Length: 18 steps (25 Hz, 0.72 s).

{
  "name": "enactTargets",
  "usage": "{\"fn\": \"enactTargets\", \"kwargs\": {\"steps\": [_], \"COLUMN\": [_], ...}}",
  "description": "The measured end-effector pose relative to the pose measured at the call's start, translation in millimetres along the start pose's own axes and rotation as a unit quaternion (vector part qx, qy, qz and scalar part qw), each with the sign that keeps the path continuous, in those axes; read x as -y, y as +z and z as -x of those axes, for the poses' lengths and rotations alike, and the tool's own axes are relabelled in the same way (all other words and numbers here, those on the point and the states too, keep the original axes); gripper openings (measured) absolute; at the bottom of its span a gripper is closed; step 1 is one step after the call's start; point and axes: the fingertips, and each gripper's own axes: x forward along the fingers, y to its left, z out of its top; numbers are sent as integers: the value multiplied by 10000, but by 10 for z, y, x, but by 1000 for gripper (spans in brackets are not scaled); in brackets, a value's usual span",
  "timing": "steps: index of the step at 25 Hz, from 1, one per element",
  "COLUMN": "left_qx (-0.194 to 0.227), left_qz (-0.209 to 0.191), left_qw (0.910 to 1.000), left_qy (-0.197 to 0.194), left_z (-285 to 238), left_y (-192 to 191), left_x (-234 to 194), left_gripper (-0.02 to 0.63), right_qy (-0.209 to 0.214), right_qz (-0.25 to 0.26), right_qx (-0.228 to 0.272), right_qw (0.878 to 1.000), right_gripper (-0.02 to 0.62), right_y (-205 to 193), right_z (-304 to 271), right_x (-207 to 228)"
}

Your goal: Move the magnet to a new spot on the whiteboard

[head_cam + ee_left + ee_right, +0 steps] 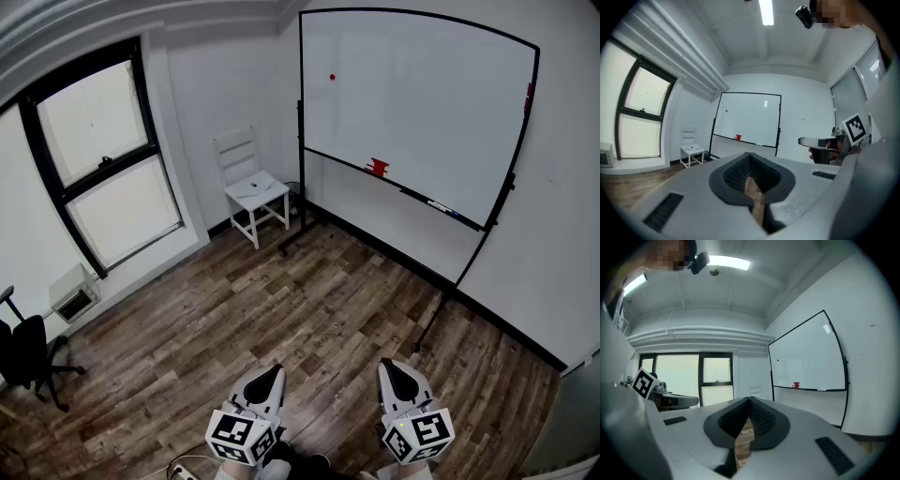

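Grey left gripper [272, 373] and right gripper [392, 367] are held low, side by side, pointing forward, with both jaws clenched and empty. Well beyond them, the red magnet [332, 77] sits on the upper left of the whiteboard [422, 112].

Wood-plank floor [281, 309], brown, worn look. White wooden chair [251, 183] stands on it at far wall, beside window corner. Just right of chair, whiteboard [422, 103] on black stand, stand leg [431, 323] down on floor. Board face carries small red magnet [332, 77] upper left, well apart from ledge. Ledge [412, 195] along board's lower edge holds red object [379, 168] toward left, markers [442, 207] toward right. Black office chair [33, 352] on floor at left edge.
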Motion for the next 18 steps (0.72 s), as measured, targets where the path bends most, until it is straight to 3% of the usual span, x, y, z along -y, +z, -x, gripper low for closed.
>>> {"fn": "enactTargets", "kwargs": {"steps": [8,18], "left_qx": [33,144], "left_qz": [60,50], "left_qw": [9999,9996], "left_qy": [133,251], "left_z": [138,175], "left_y": [-61,46], "left_x": [191,125], "left_gripper": [9,9], "right_qy": [33,61], "right_qz": [-108,-243], "right_qx": [63,165], "right_qw": [9999,9995], "right_gripper": [28,28], "right_y": [-13,72], "right_z": [236,226], "right_x": [66,47]}}
